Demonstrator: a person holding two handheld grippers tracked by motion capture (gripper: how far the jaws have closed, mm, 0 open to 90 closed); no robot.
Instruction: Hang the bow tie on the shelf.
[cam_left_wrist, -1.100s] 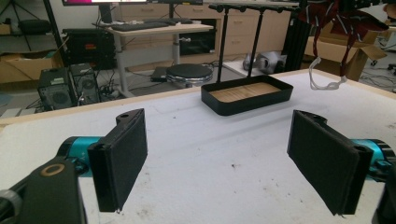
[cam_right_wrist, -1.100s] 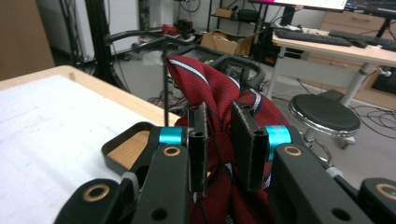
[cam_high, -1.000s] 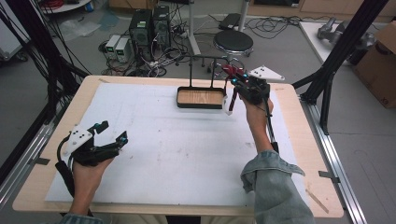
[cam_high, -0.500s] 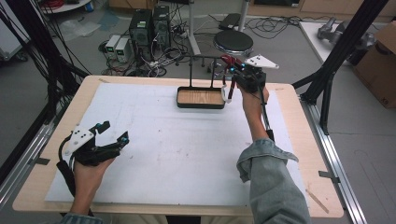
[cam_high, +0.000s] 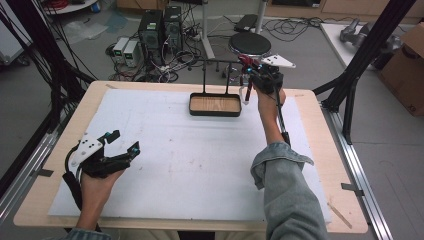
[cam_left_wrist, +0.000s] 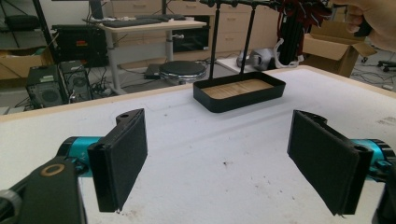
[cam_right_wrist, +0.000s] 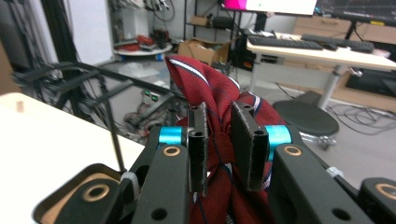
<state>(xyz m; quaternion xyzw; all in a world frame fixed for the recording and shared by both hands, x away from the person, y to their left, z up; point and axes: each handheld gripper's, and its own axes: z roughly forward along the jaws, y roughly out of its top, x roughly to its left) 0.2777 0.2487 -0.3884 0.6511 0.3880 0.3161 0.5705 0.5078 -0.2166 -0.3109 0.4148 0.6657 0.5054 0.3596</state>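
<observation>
White padding covers most of your wooden tabletop, leaving a bare wood border along the edges. Near the far edge sits a black rectangular tray with a light wood-coloured floor, and two thin black posts rise from its back to a crossbar overhead. Your right claw is raised just beside the tray's right end, up at crossbar height, and its pads are clamped on a bunched dark red necktie with thin white and navy stripes; the fabric bulges above and below the pads. Your left claw rests low over the padding at the near left, well apart from the tray, with its pads spread wide and nothing between them.
</observation>
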